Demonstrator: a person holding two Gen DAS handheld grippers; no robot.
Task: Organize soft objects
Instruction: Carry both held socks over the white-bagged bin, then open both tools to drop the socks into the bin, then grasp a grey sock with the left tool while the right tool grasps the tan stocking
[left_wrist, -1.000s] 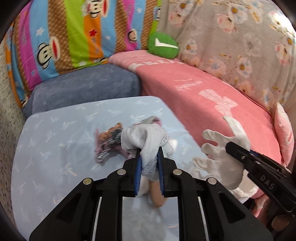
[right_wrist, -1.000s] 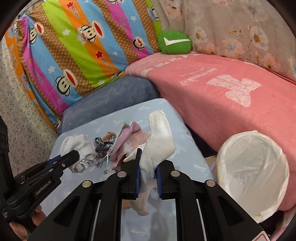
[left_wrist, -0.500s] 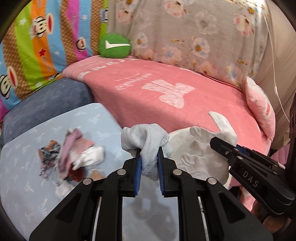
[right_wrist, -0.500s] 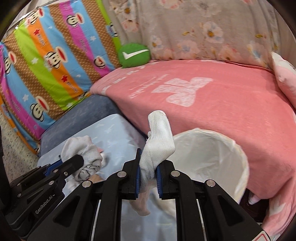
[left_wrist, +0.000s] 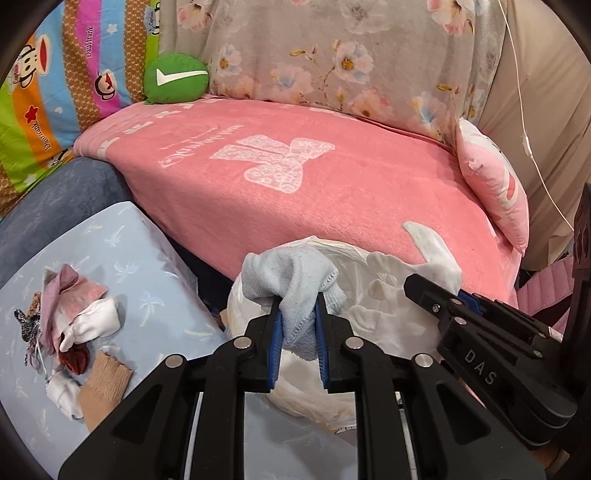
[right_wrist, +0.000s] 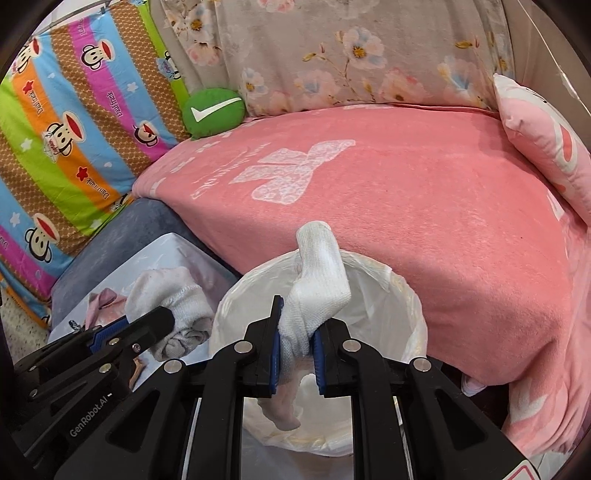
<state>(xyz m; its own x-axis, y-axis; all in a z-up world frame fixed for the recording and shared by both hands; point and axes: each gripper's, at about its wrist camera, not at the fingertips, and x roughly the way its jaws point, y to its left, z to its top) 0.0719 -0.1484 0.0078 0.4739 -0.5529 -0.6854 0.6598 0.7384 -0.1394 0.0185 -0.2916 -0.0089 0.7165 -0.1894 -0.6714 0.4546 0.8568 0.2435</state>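
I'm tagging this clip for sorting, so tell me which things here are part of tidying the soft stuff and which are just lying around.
Part of the job:
- pale blue sock, clamped in the left gripper
- white sock, clamped in the right gripper
- lined bin
- pile of small clothes on the blue table

Just lying about:
- green cushion
- pink blanket
- striped monkey pillow
- pink pillow

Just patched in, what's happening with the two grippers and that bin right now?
Each gripper is shut on a sock. The left gripper holds a pale blue sock, the right gripper a white sock, both over the white-lined bin beside the pink blanket. Neither is released yet. More small clothes lie on the light blue surface.
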